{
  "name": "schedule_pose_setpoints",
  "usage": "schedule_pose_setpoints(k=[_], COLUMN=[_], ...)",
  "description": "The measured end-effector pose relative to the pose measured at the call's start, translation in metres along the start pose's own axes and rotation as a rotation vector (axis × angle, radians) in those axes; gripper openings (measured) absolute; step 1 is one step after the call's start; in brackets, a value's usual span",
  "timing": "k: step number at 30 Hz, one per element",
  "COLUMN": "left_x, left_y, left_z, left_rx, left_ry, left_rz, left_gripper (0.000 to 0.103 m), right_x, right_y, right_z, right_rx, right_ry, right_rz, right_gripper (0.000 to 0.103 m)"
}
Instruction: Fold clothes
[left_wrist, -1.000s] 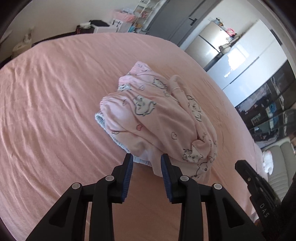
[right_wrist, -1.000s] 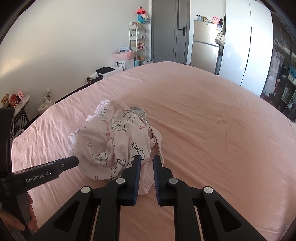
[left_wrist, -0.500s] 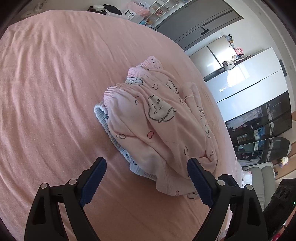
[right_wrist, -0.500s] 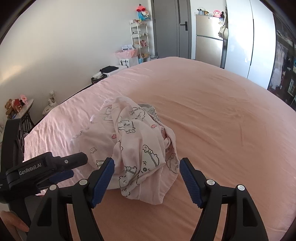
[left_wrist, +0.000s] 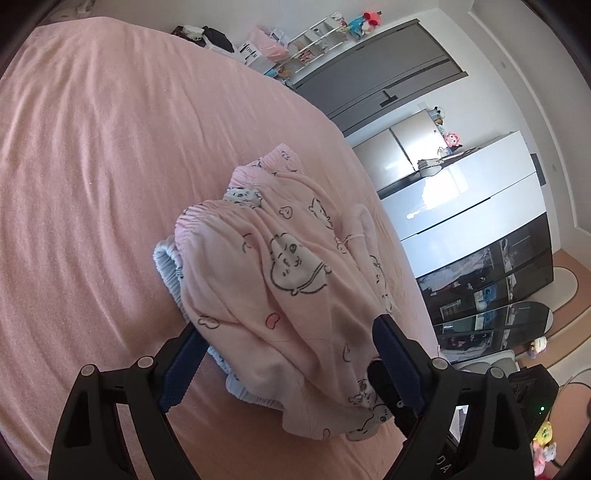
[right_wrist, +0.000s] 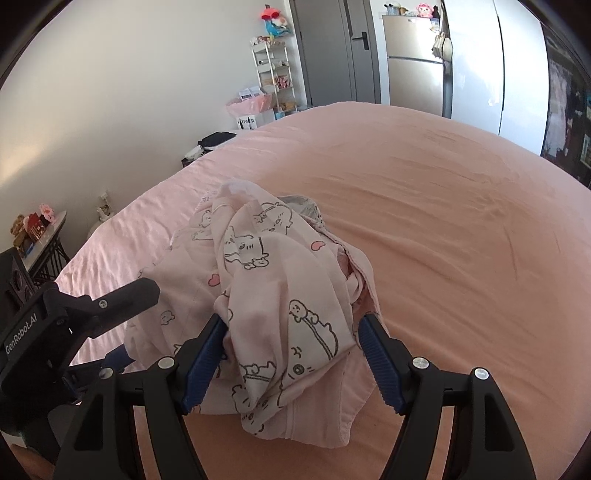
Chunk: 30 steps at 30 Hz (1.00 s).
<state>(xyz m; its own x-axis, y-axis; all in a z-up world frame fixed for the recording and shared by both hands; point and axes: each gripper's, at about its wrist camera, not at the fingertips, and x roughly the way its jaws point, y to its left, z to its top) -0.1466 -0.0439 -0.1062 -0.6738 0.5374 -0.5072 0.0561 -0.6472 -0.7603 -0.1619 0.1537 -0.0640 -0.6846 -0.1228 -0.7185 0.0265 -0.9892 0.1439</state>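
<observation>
both wide now: left hand-held gripper (left_wrist: 284, 363) and right hand-held gripper (right_wrist: 291, 356) straddle the crumpled pyjamas (left_wrist: 280, 280) heaped on the bed (left_wrist: 92, 166), pads not pressing. risk: closing here could bunch several layers, dragging the blue garment (left_wrist: 166, 266) underneath along.

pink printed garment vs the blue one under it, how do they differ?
The pink printed garment lies on top, nearly all in view; the blue garment sits underneath, only its gathered edge peeking out. Pink carries cartoon animals and hearts; the visible blue edge looks plain, the rest hidden. Both lie crumpled in one unfolded heap on the pink bed sheet.
</observation>
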Motion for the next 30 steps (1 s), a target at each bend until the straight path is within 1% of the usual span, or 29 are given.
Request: schedule_pose_setpoints(k=[2,3,4,5,6,7,8,9,10,11,12,13,14,15,19,24,27,29,30], left_x=[0.003,0.005,0.007,0.008,0.008,0.008,0.008,0.007,0.006,0.006,0.005,0.005,0.005,0.005,0.002,-0.004,-0.011,-0.015,-0.018], left_y=[-0.004,-0.006,-0.007,-0.007,-0.007,-0.007,-0.007,-0.007,-0.008,-0.01,-0.012,-0.016,-0.019,-0.023,-0.033,-0.038,-0.049,-0.057,-0.061], left_z=[-0.001,-0.002,-0.003,-0.003,-0.003,-0.003,-0.003,-0.002,-0.002,-0.003,-0.003,-0.005,-0.006,-0.007,-0.008,-0.009,-0.012,-0.014,-0.014], left_rx=[0.023,0.034,0.046,0.053,0.057,0.061,0.063,0.066,0.075,0.087,0.1,0.115,0.131,0.149,0.194,0.166,0.183,0.194,0.198], left_ry=[-0.009,-0.008,-0.008,-0.01,-0.014,-0.017,-0.023,-0.028,-0.03,-0.031,-0.031,-0.031,-0.029,-0.029,-0.026,-0.016,-0.018,-0.02,-0.02], left_rz=[-0.006,-0.003,0.0,0.008,0.02,0.031,0.043,0.055,0.063,0.07,0.079,0.089,0.097,0.102,0.101,0.067,0.048,0.032,0.02], left_gripper=[0.086,0.082,0.073,0.068,0.061,0.052,0.048,0.041,0.036,0.035,0.03,0.028,0.027,0.025,0.023,0.022,0.022,0.019,0.019], right_x=[0.003,0.003,0.004,0.004,0.004,0.005,0.005,0.006,0.006,0.007,0.007,0.008,0.008,0.007,0.001,-0.015,-0.025,-0.034,-0.039], right_y=[0.0,0.001,0.001,0.002,0.003,0.004,0.005,0.006,0.008,0.009,0.011,0.012,0.013,0.014,0.014,0.003,0.008,0.015,0.018], right_z=[-0.001,-0.001,-0.001,-0.002,-0.002,-0.002,-0.003,-0.004,-0.005,-0.006,-0.007,-0.008,-0.009,-0.009,-0.009,-0.008,-0.002,0.0,0.002], right_rx=[-0.009,-0.011,-0.012,-0.013,-0.014,-0.016,-0.02,-0.026,-0.033,-0.039,-0.045,-0.05,-0.055,-0.058,-0.041,0.028,0.022,0.007,-0.007], right_ry=[-0.006,-0.012,-0.022,-0.029,-0.035,-0.042,-0.049,-0.053,-0.056,-0.058,-0.06,-0.063,-0.066,-0.069,-0.072,-0.09,-0.099,-0.107,-0.113], right_rz=[0.006,0.006,0.004,0.001,-0.002,-0.005,-0.01,-0.016,-0.023,-0.024,-0.021,-0.024,-0.03,-0.034,-0.019,0.058,0.084,0.096,0.091], right_gripper=[0.073,0.073,0.072,0.072,0.072,0.068,0.065,0.058,0.054,0.052,0.046,0.036,0.029,0.02,0.018,0.017,0.017,0.017,0.016])
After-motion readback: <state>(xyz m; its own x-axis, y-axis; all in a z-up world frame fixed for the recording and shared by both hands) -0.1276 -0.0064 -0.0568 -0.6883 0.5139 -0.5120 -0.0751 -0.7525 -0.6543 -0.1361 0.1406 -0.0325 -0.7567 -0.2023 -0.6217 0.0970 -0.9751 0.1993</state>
